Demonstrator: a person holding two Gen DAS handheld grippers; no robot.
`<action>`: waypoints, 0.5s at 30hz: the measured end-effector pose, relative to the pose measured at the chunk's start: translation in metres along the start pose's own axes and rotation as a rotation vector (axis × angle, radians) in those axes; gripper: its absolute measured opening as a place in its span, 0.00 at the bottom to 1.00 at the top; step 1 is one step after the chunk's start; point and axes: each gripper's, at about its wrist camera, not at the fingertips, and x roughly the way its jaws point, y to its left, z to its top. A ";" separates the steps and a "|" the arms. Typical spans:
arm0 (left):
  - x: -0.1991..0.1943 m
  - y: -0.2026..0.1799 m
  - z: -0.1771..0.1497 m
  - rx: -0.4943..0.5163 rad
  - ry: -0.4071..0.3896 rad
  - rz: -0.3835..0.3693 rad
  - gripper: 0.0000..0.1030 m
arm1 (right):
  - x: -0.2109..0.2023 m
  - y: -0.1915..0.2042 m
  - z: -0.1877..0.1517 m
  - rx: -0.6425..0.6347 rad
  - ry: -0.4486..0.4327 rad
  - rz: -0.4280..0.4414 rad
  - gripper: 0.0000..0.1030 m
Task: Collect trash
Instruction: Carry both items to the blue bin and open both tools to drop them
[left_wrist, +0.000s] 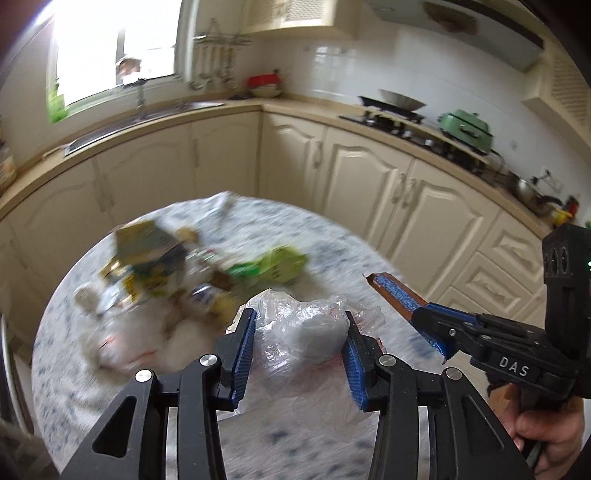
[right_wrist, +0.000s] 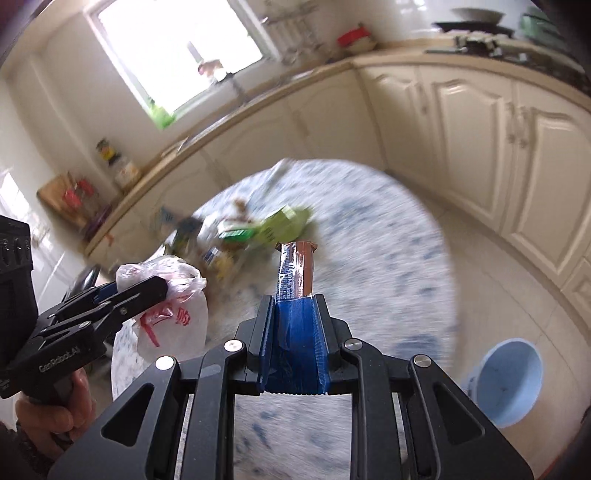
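My left gripper (left_wrist: 300, 334) is shut on a crumpled clear plastic bag (left_wrist: 301, 321) with red print, lifted above the round table. From the right wrist view the same plastic bag (right_wrist: 173, 314) hangs at the left, pinched by the left gripper (right_wrist: 147, 291). My right gripper (right_wrist: 295, 306) is shut on a long brown and blue snack wrapper (right_wrist: 297, 271) that sticks out past its tips. In the left wrist view that right gripper (left_wrist: 430, 319) holds the wrapper (left_wrist: 393, 293) out over the table's right side. A blurred pile of trash (left_wrist: 177, 273) lies on the table, with a green packet (left_wrist: 273, 266).
The round table (right_wrist: 388, 266) has a white and blue patterned cloth. A light blue bucket (right_wrist: 506, 384) stands on the tiled floor at the lower right. Cream kitchen cabinets (left_wrist: 362, 177) curve around behind, with a sink (left_wrist: 147, 118) under the window and a stove (left_wrist: 399, 118). A hand (left_wrist: 550, 435) grips the right tool.
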 end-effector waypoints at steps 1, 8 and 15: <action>0.004 -0.018 0.008 0.026 -0.006 -0.033 0.38 | -0.016 -0.011 0.002 0.018 -0.032 -0.026 0.19; 0.049 -0.128 0.041 0.180 -0.001 -0.225 0.38 | -0.103 -0.095 0.002 0.140 -0.159 -0.255 0.19; 0.147 -0.225 0.042 0.260 0.187 -0.381 0.38 | -0.130 -0.200 -0.027 0.305 -0.139 -0.441 0.19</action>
